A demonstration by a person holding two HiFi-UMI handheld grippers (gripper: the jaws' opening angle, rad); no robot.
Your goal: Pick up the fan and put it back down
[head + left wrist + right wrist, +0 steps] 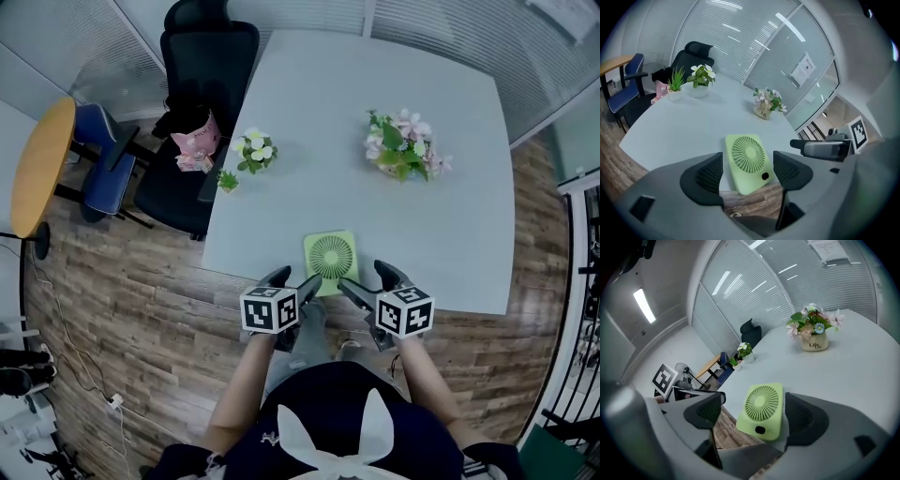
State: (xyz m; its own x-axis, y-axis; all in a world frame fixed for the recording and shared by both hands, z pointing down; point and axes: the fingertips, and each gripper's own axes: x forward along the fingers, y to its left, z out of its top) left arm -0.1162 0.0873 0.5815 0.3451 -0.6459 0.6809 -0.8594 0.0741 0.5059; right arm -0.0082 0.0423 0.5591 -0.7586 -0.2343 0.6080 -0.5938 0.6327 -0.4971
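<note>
Head view: the fan (330,261) lies flat, grille up, at the near edge of the desk (356,94), its near end poking slightly past the rim. My left hand-held gripper (293,281) and right hand-held gripper (370,283) sit just beside its two near corners, both with jaws apart and nothing in them. A pot of pink flowers (405,148), a pot of white flowers (255,150) and a small green plant (228,180) stand well apart from the fan, farther back. A black chair (202,66) is off the desk's left side. Nothing blocks my reach.

Left gripper view: the jaws stand wide, and the fan shows in the gap beyond them, untouched. The other gripper hangs at the right, near but not in my way.

Right gripper view: again the jaws are spread, the fan just ahead, its button end nearest me.

I judge the fan light, a stiff plastic shell with smooth, somewhat slippery sides. The slatted grille looks like the weak part, so I would pinch across the solid side edges or the overhanging end, not the face. Since it lies flat, that overhang offers the easiest way under it.
</note>
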